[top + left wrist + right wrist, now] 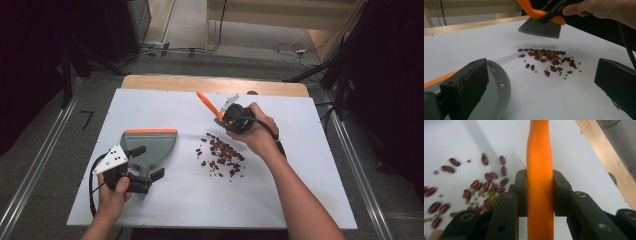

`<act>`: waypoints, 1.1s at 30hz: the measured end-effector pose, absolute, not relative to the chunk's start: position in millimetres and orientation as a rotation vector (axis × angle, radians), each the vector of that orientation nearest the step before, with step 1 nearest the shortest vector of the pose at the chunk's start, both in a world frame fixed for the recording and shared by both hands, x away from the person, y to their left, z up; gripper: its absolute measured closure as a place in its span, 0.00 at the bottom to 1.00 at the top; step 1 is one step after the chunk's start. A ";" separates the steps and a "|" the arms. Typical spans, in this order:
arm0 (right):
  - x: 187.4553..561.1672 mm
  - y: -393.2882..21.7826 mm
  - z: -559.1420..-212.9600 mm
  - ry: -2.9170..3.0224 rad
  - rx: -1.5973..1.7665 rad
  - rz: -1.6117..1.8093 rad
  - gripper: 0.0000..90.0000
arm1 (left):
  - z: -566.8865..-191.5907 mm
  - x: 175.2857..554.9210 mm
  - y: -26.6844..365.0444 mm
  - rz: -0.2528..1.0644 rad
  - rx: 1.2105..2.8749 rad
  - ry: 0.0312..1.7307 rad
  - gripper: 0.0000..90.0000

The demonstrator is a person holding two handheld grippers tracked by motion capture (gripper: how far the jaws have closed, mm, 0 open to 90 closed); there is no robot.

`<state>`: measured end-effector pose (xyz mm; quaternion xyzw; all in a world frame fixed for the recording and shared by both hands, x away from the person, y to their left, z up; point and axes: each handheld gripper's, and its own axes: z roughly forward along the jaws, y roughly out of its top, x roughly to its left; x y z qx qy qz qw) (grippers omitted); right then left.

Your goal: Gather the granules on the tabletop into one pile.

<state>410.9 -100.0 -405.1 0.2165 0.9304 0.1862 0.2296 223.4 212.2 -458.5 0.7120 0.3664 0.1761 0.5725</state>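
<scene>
Brush: I see one (209, 106), clamped in my right hand-held gripper (226, 118).
Dustpan: one (148, 145), my left hand-held gripper (146, 163) wide around its handle.
Beans: one scattered pile (221, 155).

Red and small green beans (221, 156) scattered loose just right of grey, orange-edged dustpan (148, 145); orange-handled brush (541, 23) tilted, lifted above the beans' far side, grey bristles downward.

orange-handled grey-bristled brush (541, 22), dark red beans (222, 155), grey orange-edged dustpan (150, 145), white table (300, 165).

Black tongs (142, 162) with brass-ringed screw holes, black cables, bare forearms
</scene>
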 end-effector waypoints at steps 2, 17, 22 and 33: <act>421.8 -93.2 -410.8 2.592 0.565 0.507 0.77 | -458.5 223.3 213.5 0.412 1.666 0.858 0.00; 423.1 -58.6 -443.4 2.602 0.259 0.407 0.77 | -459.1 223.3 216.6 0.409 1.662 0.862 0.00; 411.2 -60.8 -446.1 2.617 0.212 0.419 0.77 | -458.7 223.1 216.1 0.410 1.658 0.861 0.00; 386.0 -66.2 -447.7 2.660 0.150 0.443 0.77 | -458.5 223.0 215.2 0.411 1.662 0.858 0.00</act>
